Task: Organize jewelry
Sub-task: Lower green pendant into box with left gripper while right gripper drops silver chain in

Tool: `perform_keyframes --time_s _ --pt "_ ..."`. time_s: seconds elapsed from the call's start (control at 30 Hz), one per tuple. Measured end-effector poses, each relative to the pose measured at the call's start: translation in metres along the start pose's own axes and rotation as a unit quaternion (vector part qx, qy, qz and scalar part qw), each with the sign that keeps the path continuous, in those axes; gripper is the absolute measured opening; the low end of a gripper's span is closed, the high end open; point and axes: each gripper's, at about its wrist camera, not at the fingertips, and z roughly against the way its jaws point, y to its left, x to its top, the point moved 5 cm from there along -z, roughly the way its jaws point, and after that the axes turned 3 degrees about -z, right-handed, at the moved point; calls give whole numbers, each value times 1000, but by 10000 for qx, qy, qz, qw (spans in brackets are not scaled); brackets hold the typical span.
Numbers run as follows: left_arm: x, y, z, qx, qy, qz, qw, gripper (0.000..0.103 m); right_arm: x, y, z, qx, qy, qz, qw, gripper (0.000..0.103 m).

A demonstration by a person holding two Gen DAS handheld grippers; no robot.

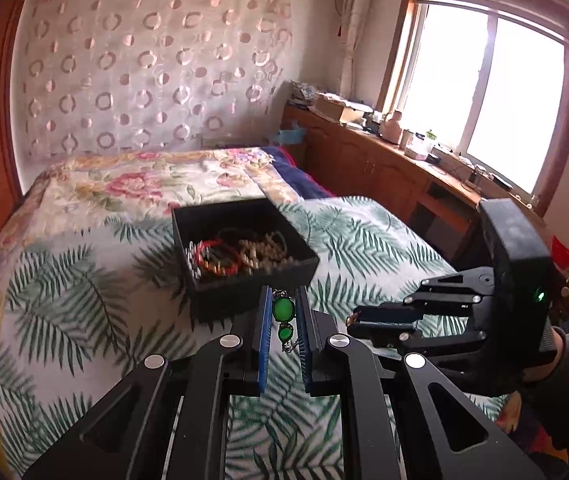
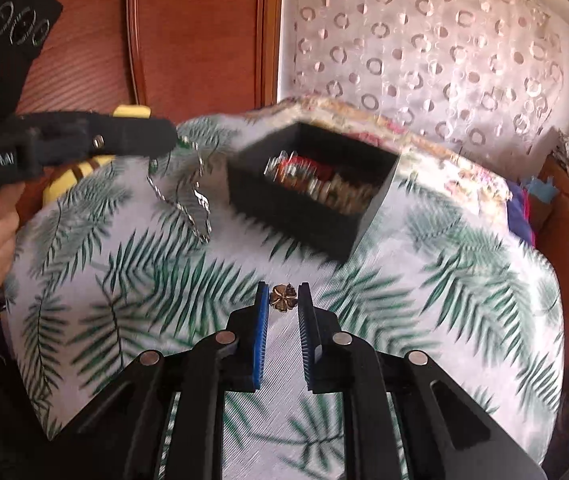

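The left claw pinches a green bracelet and the right claw pinches a gold flower, both near the box on the bed, so either might slip out.

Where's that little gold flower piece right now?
In the right wrist view the gold flower piece sits pinched at the tips of the right gripper, above the leaf-print bedspread, just short of the black jewelry box.
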Motion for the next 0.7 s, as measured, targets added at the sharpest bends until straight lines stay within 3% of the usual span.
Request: perform_keyframes --time_s 0.27,0.7 --pt "34 11 -20 174 -82 -146 9997 11 51 -28 -7 -78 -344 -89 9993 17" --pt "51 47 -70 402 138 25 9991 11 89 -53 -66 72 -225 -229 9995 17"
